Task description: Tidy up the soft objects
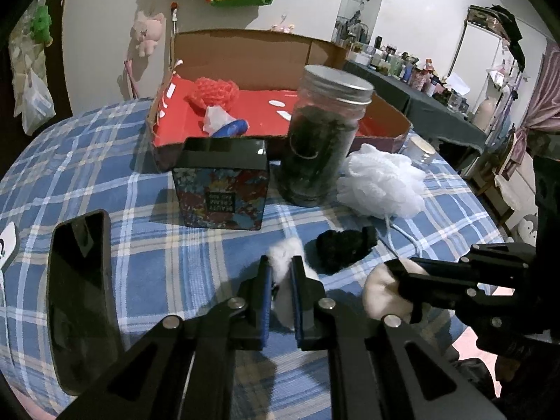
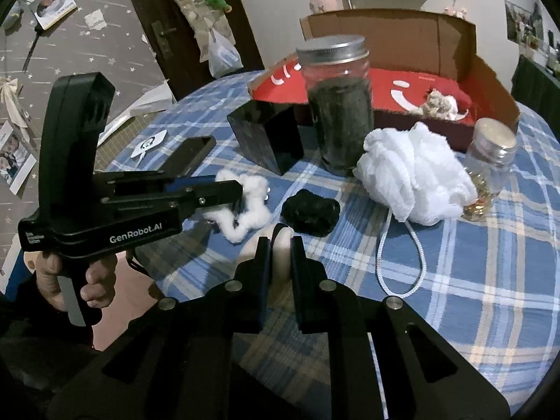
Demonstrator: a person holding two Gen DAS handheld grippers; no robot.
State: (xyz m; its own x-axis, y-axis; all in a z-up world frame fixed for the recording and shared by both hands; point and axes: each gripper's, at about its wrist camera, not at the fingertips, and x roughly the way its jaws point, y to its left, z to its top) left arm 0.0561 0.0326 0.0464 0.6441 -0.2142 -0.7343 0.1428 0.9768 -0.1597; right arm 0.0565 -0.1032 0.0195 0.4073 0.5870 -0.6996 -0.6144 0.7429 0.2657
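Partly hidden, white fluffy scrunchie [image 1: 285, 269] pinched in left hand-held gripper [image 1: 280, 262]

Black grippers [image 2: 280, 245] (silver rivets, blue-edged)

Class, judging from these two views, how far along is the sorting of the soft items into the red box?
Done: a red knit piece lies in the red box. In hand: left gripper pinches white fluff; right gripper pinches a cream puff. Left: black fuzzy piece, white mesh pouf.
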